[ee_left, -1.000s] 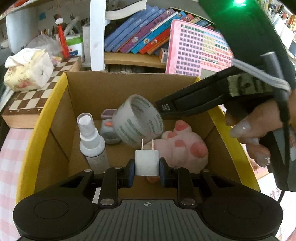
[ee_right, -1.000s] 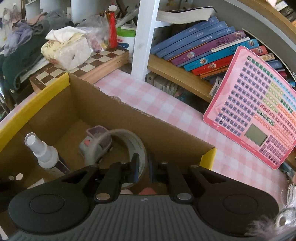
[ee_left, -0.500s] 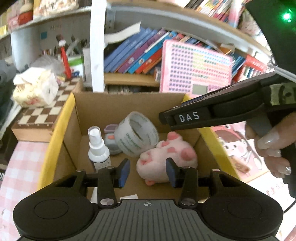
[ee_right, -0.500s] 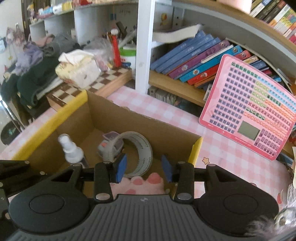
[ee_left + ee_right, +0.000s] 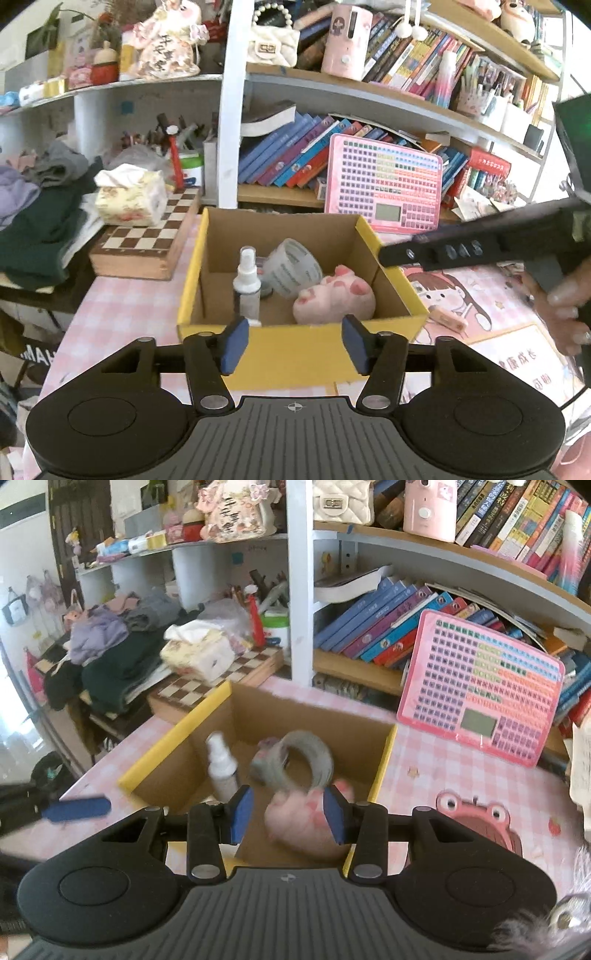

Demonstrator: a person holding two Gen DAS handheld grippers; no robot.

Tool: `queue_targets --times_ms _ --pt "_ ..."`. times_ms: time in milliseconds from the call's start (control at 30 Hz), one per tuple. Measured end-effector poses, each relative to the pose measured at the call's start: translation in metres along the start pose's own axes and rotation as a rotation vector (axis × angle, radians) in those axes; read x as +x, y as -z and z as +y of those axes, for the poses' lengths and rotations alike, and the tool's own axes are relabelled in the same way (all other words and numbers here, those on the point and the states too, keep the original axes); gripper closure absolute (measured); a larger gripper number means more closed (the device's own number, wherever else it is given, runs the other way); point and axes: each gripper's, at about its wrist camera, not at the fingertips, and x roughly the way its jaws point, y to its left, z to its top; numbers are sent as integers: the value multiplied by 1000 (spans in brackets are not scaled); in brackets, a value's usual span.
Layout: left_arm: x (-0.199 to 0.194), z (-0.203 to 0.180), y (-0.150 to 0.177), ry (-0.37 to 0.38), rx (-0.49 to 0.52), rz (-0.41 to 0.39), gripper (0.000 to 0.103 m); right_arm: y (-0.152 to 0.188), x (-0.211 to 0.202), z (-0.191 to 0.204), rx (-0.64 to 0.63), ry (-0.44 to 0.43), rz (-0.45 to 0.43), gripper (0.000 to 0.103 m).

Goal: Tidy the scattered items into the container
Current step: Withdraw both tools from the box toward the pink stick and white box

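The yellow-rimmed cardboard box holds a white spray bottle, a clear tape roll and a pink plush. My left gripper hangs before the box's near wall; its jaws are opening with nothing between them. My right gripper is open and empty, above the box's near right corner. One of its black fingers crosses the left wrist view. A small peach item lies on the mat right of the box.
A chessboard case with a tissue pack sits left of the box. A pink keyboard toy leans on the bookshelf behind. Folded clothes pile at far left. A pink frog-shaped thing lies at right.
The left gripper let go of a white plug and the right let go of the tape roll inside the box. Both opened and drew back and up, out of the box.
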Motion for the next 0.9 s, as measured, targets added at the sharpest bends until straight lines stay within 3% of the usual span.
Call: queue_targets --times_ms 367,433,767,900 --pt "-54 0 30 -14 22 -10 27 60 -55 34 -11 25 -10 63" --pt "-60 -2 35 -21 26 -10 20 69 -62 40 -5 29 -12 63" --pt "-66 -7 73 -51 45 73 17 116 -66 55 108 75 49 56" --pt "-69 -4 84 -57 33 100 17 139 -70 63 128 111 76 48"
